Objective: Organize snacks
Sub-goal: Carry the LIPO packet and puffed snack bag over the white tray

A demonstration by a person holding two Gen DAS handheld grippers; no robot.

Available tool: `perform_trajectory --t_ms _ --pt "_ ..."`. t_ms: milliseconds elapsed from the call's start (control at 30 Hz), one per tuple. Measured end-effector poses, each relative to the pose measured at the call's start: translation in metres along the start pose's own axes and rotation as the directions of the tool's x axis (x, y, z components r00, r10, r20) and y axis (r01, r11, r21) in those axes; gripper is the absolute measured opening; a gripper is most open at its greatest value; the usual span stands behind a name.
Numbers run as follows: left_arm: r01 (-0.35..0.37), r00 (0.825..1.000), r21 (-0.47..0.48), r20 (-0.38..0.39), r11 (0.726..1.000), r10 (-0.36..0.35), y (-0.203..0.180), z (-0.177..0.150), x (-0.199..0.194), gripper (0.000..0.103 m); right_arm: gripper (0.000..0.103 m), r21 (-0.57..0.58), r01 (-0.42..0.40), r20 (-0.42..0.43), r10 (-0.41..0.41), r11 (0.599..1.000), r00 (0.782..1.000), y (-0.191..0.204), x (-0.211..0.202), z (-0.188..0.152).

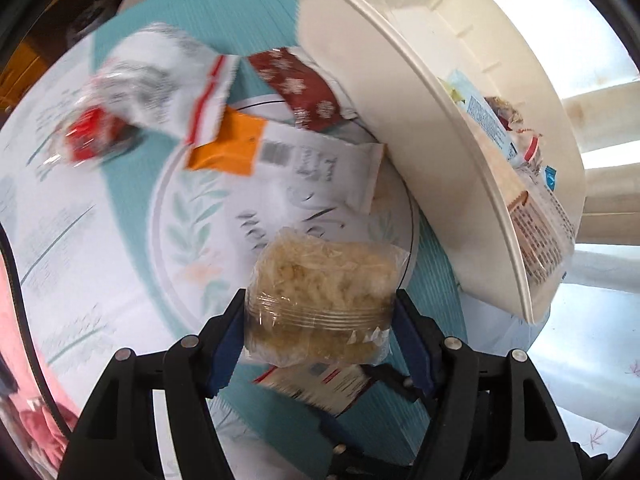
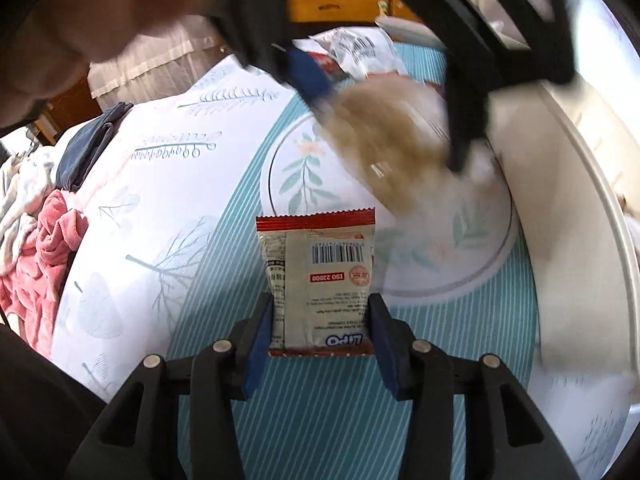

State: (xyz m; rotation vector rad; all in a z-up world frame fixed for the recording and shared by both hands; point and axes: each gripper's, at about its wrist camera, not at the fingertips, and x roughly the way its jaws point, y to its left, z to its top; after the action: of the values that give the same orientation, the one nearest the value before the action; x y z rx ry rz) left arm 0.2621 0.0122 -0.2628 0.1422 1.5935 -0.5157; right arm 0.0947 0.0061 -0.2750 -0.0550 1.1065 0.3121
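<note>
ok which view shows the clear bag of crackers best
The left wrist view: the clear bag of crackers sits sharp and close, clamped in the left gripper. In the right wrist view the same bag is only a tan motion-blurred smear above the plate.

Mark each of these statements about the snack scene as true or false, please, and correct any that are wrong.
1. The left tongs grip a clear bag of pale puffed snack. True.
2. The right tongs are empty. False: they grip a red-edged barcoded packet.
3. The white bin already holds packets. True.
4. The dark red snowflake packet lies inside the bin. False: it lies outside, beside the bin's wall.
5. An orange packet lies on the cloth. True.
</note>
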Motion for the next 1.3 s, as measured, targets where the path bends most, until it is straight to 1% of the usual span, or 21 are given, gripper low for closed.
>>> perform_trajectory --t_ms 67,133,233,267,400,533,600,733,867,1033,1233,1300 --pt "-0.001 1.0 -0.02 0.013 1.0 0.001 0.006 -0.014 -0.012 0.068 0.046 0.048 -0.017 -0.026 0.018 0.999 0.999 -0.003 -0.006 -0.007" --pt "0.004 1.0 -0.035 0.025 0.999 -0.003 0.01 -0.028 -0.023 0.068 0.046 0.126 -0.04 -0.054 0.047 0.991 0.997 -0.007 -0.013 -0.014" --pt "0.012 0.999 -0.055 0.045 0.998 -0.009 0.014 -0.053 -0.039 0.068 0.046 0.194 -0.047 -0.064 0.06 0.98 0.996 -0.011 -0.024 -0.024" --pt "0.014 0.999 -0.061 0.05 0.998 -0.011 0.012 -0.055 -0.044 0.068 0.046 0.207 -0.051 -0.058 0.064 0.977 0.996 -0.011 -0.03 -0.027" --pt "0.028 0.997 -0.092 0.071 0.995 -0.022 0.017 -0.097 -0.065 0.068 0.046 0.237 -0.054 -0.02 0.061 0.97 0.998 -0.01 -0.058 -0.037" --pt "0.051 0.995 -0.108 0.088 0.993 -0.042 0.017 -0.13 -0.082 0.068 0.046 0.254 -0.071 0.037 0.064 0.965 0.997 -0.008 -0.085 -0.04" --pt "0.061 0.994 -0.106 0.099 0.993 -0.05 0.015 -0.139 -0.088 0.068 0.046 0.259 -0.068 0.064 0.053 0.964 0.997 -0.004 -0.097 -0.04" --pt "0.085 0.987 -0.091 0.144 0.992 -0.071 0.0 -0.156 -0.104 0.068 0.046 0.3 -0.093 0.119 0.06 0.949 0.991 -0.013 -0.129 -0.037" --pt "0.109 0.979 -0.072 0.183 0.991 -0.095 -0.014 -0.166 -0.119 0.068 0.046 0.337 -0.105 0.157 0.055 0.936 0.986 -0.028 -0.151 -0.035" --pt "0.13 0.965 -0.066 0.236 0.989 -0.112 -0.034 -0.173 -0.133 0.068 0.046 0.385 -0.132 0.198 0.058 0.913 0.979 -0.057 -0.173 -0.033" --pt "0.156 0.948 -0.092 0.294 0.983 -0.123 -0.064 -0.165 -0.14 0.068 0.046 0.405 -0.151 0.237 0.056 0.902 0.97 -0.099 -0.194 -0.032" --pt "0.146 0.943 -0.083 0.314 0.986 -0.113 -0.077 -0.161 -0.143 0.068 0.046 0.406 -0.156 0.245 0.057 0.901 0.968 -0.114 -0.199 -0.03"
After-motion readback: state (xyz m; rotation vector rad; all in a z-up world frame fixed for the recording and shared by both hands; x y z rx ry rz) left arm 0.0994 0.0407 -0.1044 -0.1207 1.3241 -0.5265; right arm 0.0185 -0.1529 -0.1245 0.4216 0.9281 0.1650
